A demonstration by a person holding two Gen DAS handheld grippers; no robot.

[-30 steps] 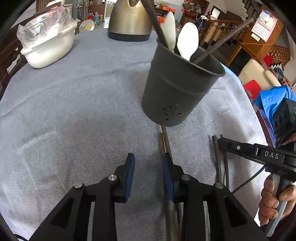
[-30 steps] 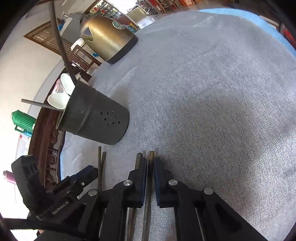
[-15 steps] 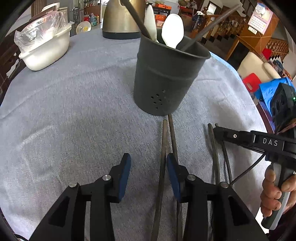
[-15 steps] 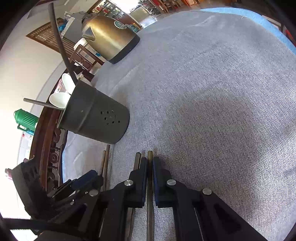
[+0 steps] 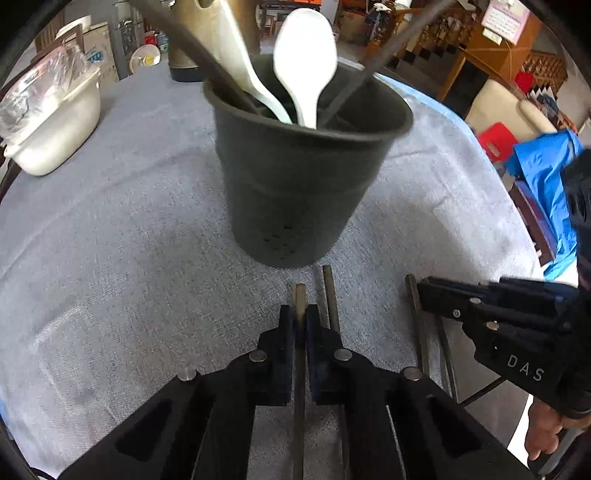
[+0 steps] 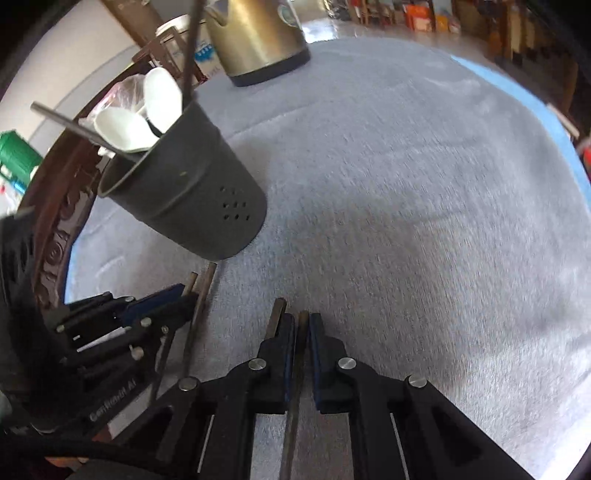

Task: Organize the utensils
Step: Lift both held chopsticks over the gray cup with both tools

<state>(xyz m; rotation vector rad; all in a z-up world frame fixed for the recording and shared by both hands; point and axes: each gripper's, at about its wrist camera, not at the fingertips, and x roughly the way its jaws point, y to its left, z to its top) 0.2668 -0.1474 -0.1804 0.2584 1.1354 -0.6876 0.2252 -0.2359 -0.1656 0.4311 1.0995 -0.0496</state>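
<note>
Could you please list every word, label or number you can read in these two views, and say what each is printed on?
"DAS": on the right tool's black body, in the left wrist view.
"GenRobot.AI", blurred and only roughly readable: on the left tool's body, in the right wrist view.
Wall calendar and kettle label: too small or blurred to read.

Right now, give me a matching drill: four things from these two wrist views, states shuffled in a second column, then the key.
Things:
1. left gripper
2. dark grey perforated metal utensil cup
3. white plastic spoons
4. brass-coloured metal kettle

States:
A. standing bowl-up inside a container
B. at the far edge of the grey cloth
C. shut on a dark chopstick
D. upright, just beyond the chopstick tips

Pairs: 1-C, 2-D, 3-A, 4-B
</note>
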